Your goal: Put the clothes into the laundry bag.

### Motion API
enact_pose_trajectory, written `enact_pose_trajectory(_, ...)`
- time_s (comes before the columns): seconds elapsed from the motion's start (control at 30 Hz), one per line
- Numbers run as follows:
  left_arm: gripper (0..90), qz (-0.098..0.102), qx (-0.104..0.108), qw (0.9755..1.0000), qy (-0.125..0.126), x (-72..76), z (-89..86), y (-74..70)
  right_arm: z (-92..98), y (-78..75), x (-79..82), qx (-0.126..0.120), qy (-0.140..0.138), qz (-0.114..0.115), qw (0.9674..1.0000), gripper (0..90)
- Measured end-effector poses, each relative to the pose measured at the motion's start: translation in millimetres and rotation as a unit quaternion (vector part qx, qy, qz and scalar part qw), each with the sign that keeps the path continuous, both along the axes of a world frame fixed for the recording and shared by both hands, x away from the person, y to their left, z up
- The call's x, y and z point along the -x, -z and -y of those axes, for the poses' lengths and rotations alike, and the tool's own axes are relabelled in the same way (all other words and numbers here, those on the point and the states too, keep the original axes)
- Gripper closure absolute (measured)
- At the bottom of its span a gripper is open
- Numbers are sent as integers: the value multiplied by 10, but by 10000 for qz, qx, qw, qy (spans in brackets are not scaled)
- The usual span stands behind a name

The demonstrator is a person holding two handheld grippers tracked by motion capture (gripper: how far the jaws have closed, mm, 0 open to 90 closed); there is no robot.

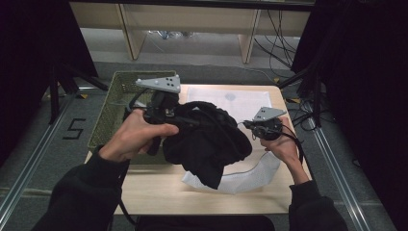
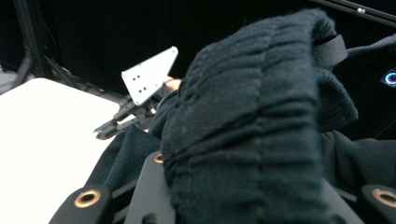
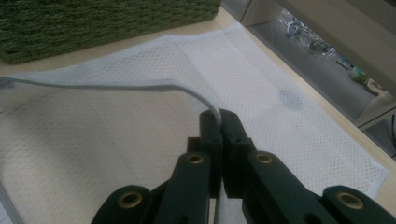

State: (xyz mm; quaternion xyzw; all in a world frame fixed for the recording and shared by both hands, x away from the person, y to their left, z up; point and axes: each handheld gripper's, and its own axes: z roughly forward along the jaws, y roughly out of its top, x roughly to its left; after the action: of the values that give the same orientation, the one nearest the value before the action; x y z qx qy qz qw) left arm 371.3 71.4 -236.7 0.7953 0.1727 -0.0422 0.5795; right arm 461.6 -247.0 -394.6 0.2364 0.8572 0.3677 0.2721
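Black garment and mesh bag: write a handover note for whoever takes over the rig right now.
Left hand-held gripper: shut on the black garment, lifted above the table.
Right hand-held gripper: shut on the rim of the white mesh bag, holding that edge raised.
Green basket: at the table's left side.
Done: both grips secured.
Left: probably feed the garment into the bag; it is not inside yet.

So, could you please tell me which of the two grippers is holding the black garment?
The left gripper, beside the green basket, holds the black garment; the right gripper pinches the white mesh bag's edge.
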Motion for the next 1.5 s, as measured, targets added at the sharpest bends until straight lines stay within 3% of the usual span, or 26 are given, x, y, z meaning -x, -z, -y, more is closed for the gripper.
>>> enact_pose_trajectory(0.37, 706, -497, -177, 9984, 224, -241, 404, 530, 13, -12, 9, -26, 8, 9, 10000, 900)
enact_pose_trajectory(0.43, 706, -539, -207, 9982, 185, -259, 429, 575, 13, -14, 16, -42, 28, -16, 10000, 900)
enact_pose_trajectory(0.47, 705, -510, -359, 9980, 104, -318, 479, 685, 21, -16, 22, -59, 49, 13, 10000, 900)
enact_pose_trajectory(0.5, 704, -620, -406, 9972, 18, -387, 519, 807, 29, -20, 17, -52, 34, -2, 10000, 900)
enact_pose_trajectory(0.57, 703, -625, -536, 9965, -116, -472, 556, 947, 35, -21, 20, -77, 45, 1, 10000, 900)
enact_pose_trajectory(0.67, 701, -698, -727, 9945, -287, -569, 612, 1143, 39, -20, 25, -77, 45, 4, 10000, 900)
enact_pose_trajectory(0.7, 700, -732, -926, 9923, -376, -604, 650, 1247, 41, -23, 28, -61, 45, -23, 10000, 900)
enact_pose_trajectory(0.77, 697, -825, -1094, 9896, -439, -664, 715, 1430, 41, -21, 26, -58, 24, -31, 10000, 900)
enact_pose_trajectory(0.9, 693, -1118, -1154, 9861, -420, -697, 849, 1718, 46, -24, 25, -43, 4, -51, 10000, 900)
enact_pose_trajectory(0.97, 689, -1145, -1171, 9855, -438, -707, 921, 1824, 48, -27, 29, -50, 5, -56, 10000, 900)
enact_pose_trajectory(1.07, 687, -1127, -1287, 9838, -542, -741, 1005, 1929, 52, -25, 38, -59, 5, -39, 10000, 900)
enact_pose_trajectory(1.17, 687, -875, -1552, 9814, -722, -775, 1054, 1959, 55, -34, 56, -65, 2, -42, 10000, 900)
enact_pose_trajectory(1.33, 692, -685, -1783, 9732, -1284, -845, 999, 1932, 55, -60, 97, -53, -91, -5, 9999, 900)
enact_pose_trajectory(1.37, 693, -498, -2002, 9702, -1273, -859, 944, 1894, 52, -65, 108, -52, -97, 4, 9999, 900)
enact_pose_trajectory(1.5, 693, -202, -1985, 9639, -1765, -870, 865, 1794, 41, -90, 151, -45, -123, -15, 9999, 900)
